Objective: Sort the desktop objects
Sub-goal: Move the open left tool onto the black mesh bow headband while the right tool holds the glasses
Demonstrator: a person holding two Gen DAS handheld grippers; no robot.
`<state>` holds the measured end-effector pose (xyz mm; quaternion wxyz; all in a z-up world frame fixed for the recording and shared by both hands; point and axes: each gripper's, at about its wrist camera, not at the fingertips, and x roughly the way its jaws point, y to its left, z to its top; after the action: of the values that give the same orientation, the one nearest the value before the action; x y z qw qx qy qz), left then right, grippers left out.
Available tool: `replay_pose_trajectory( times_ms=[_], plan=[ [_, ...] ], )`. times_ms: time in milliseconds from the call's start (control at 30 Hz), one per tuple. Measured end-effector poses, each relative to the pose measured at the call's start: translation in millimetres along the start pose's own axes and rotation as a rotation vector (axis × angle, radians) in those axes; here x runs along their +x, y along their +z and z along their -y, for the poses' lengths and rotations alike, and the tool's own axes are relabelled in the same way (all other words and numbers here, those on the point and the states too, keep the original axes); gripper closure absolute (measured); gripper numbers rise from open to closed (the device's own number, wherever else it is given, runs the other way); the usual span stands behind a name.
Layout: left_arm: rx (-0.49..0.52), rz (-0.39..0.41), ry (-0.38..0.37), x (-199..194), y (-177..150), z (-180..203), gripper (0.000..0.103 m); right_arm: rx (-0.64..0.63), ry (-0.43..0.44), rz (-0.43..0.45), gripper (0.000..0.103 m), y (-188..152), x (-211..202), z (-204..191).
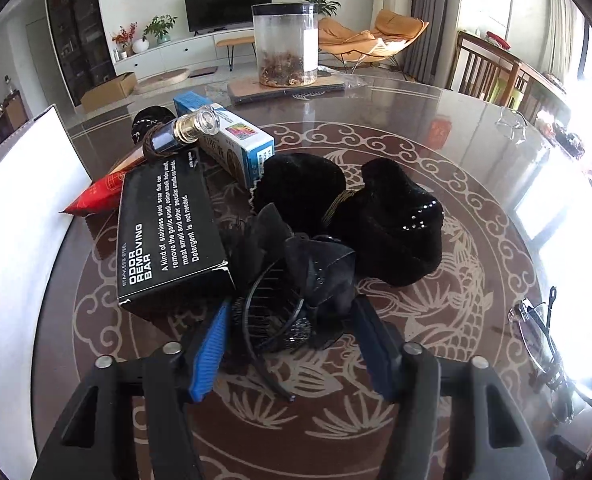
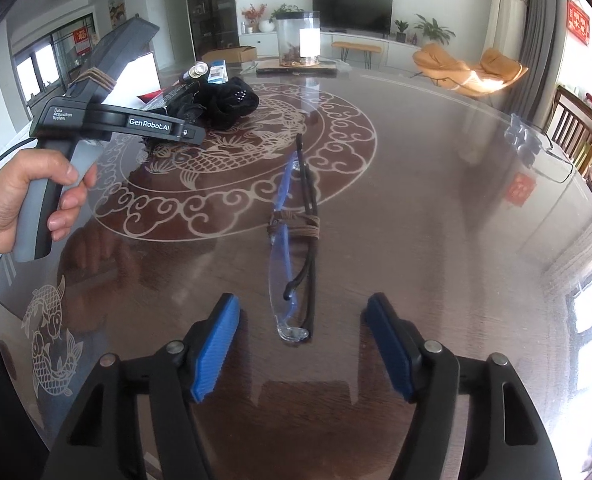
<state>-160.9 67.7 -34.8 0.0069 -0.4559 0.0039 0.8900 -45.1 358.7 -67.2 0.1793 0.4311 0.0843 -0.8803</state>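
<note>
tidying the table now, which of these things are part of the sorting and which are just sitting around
For sorting:
- black odor-bar box
- blue and white carton
- small dark bottle with gold neck
- red packet
- black velvet bow
- black mesh hair comb, between the left gripper fingers
- bundled glasses

Lying about:
- clear jar with black lid
- white board

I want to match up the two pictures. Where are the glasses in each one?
Left wrist view: the glasses lie on the table at the far right edge, away from the left claw.
Right wrist view: the glasses lie in the middle, just ahead of the open right claw.
Shared landmark: the clear jar at the table's far side.
</note>
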Motion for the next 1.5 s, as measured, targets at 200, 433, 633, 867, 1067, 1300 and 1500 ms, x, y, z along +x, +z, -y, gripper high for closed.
replay_pose_trajectory(
  times_ms=[200, 433, 633, 867, 1067, 1300, 1500],
  plan=[
    [-0.044, -0.019, 0.020, -28, -36, -10, 0.064, 0.000, 0.001, 0.000, 0.035, 0, -1, 1],
    [-0.139, 0.012, 0.095, -79, -113, -24, 0.048, -0.004, 0.004, -0.003, 0.033, 1, 0, 1],
    [-0.136, -0.022, 0.101, -75, -120, -25, 0.000, -0.017, 0.033, -0.010, 0.020, 3, 2, -2],
    [-0.135, -0.018, 0.099, -73, -118, -24, 0.000, -0.043, 0.017, 0.000, 0.049, 42, 31, -2],
    [-0.129, -0.018, 0.097, -71, -115, -23, 0.000, -0.090, 0.067, 0.013, 0.072, 48, 34, -40],
    [-0.094, -0.007, 0.073, -49, -86, -29, 0.000, -0.034, -0.004, -0.031, 0.006, 60, 52, -46],
    [-0.088, -0.007, 0.066, -48, -84, -30, 0.000, -0.029, 0.001, -0.047, 0.000, 60, 68, -43]
  ],
)
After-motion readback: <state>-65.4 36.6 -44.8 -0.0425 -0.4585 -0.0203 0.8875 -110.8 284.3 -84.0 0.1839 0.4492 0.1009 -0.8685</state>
